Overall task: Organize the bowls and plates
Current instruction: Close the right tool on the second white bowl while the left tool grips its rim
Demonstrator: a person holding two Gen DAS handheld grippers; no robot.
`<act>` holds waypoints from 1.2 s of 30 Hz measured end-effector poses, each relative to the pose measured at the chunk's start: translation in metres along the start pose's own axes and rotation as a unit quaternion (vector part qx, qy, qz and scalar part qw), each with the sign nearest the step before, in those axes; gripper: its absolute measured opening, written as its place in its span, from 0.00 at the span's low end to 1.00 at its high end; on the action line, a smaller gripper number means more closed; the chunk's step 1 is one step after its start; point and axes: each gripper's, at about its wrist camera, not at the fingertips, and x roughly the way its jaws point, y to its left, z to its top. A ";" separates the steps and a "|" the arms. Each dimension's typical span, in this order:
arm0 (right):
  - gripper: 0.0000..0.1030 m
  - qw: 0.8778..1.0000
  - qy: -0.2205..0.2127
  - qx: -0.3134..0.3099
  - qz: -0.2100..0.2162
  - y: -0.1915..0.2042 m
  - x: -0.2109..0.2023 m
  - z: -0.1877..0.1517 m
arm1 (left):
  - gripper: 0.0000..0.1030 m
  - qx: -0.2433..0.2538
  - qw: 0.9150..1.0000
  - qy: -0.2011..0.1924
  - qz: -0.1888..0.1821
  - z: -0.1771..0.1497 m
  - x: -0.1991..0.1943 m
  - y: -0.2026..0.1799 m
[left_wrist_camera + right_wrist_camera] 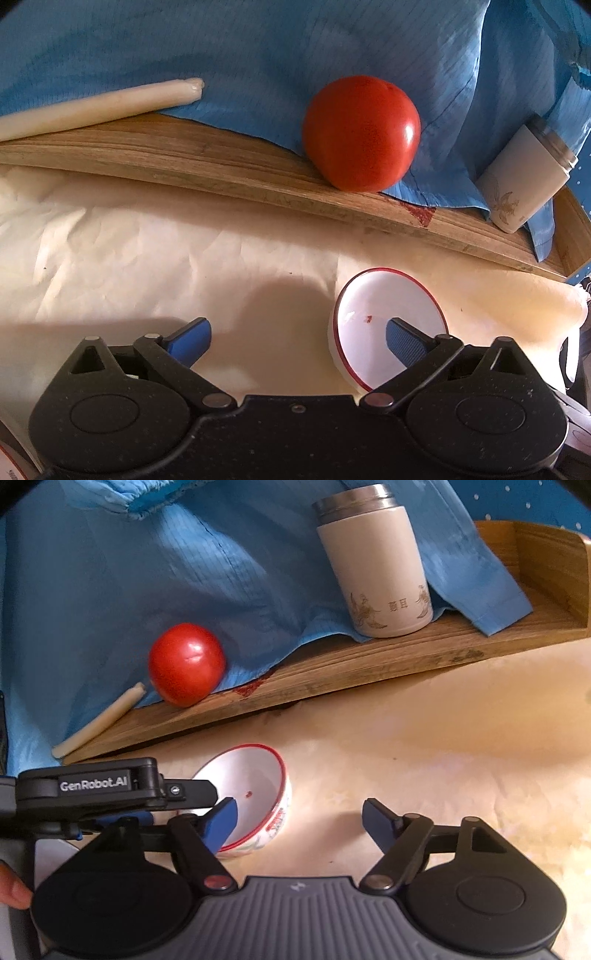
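A small white bowl [384, 306] with a red rim and a red pattern on its outside sits on cream paper. A red speck lies inside it. My left gripper [299, 341] is open wide: its right finger [404, 343] hangs over the bowl's inside and its left finger rests over bare paper. In the right wrist view the bowl [255, 779] lies at the left finger [221, 823] of my right gripper [299, 823]. That pad is within the rim, while the other pad stands clear of the outer wall. The left gripper's black body [110, 786] reaches in from the left.
Behind the paper lies a low wooden tray [332, 664] draped with blue cloth [147, 572]. On it are a red tomato [186, 664], a white insulated cup [373, 568] and a pale stick [99, 720]. A red-rimmed dish edge [5, 461] shows at bottom left.
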 end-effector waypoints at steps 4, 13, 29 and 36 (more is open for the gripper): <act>0.65 1.000 0.006 0.009 0.017 -0.002 0.002 0.000 | 0.90 0.007 1.000 -0.001 0.000 0.001 -0.001 -0.002; 0.47 0.999 0.013 0.019 0.036 -0.003 0.005 -0.001 | 0.74 -0.002 1.000 -0.004 -0.017 -0.001 -0.006 0.004; 0.36 0.997 0.022 0.049 0.063 -0.010 0.005 0.001 | 0.36 -0.005 0.999 0.007 -0.050 -0.007 -0.006 0.005; 0.28 0.995 0.025 0.062 0.078 -0.014 0.005 0.000 | 0.15 -0.022 0.998 0.003 -0.061 -0.007 -0.009 0.009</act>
